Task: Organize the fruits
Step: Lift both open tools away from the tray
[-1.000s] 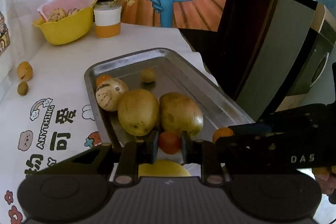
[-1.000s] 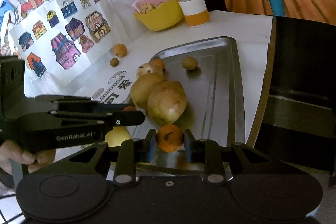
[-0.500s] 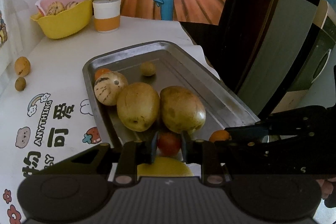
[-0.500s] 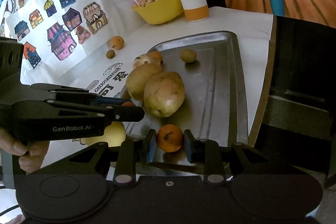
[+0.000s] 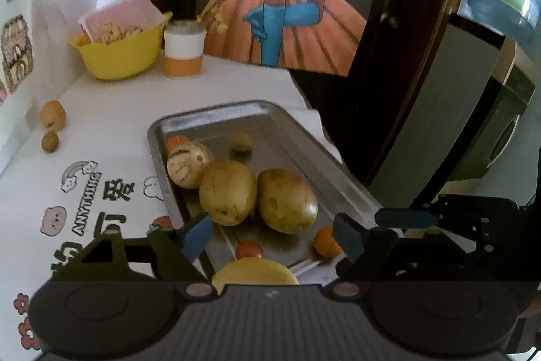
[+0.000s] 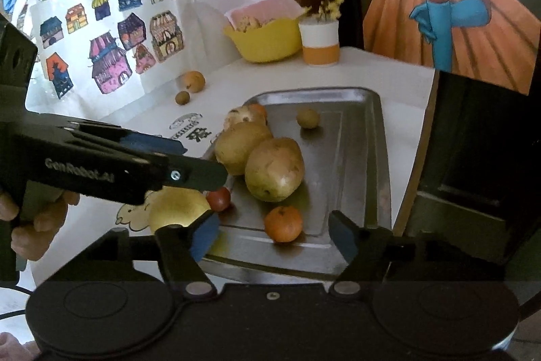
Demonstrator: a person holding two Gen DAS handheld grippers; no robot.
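Observation:
A metal tray (image 5: 156, 137) holds two big brown fruits (image 5: 228, 197) (image 5: 287, 200), a striped melon (image 5: 187, 164), a small brown fruit (image 5: 240, 141) and a small orange one (image 5: 175, 142). My left gripper (image 5: 272, 239) is open over the tray's near end, and a small red fruit (image 5: 249, 249) lies free on the tray between its fingers. My right gripper (image 6: 273, 234) is open too, with a mandarin (image 6: 283, 223) resting on the tray (image 6: 382, 158) between its fingers. A yellow fruit (image 6: 177, 212) sits just outside the tray's near left corner.
A yellow bowl (image 5: 118, 56) and a white-and-orange cup (image 5: 184, 56) with flower sprigs stand at the back. Two small fruits (image 5: 52, 114) (image 5: 50, 141) lie on the tablecloth by the left wall. The table edge and a dark cabinet (image 6: 473, 158) run along the tray's right side.
Both grippers have opened. The left one let go of the small red fruit and the right one let go of the mandarin; both fruits now rest on the tray.

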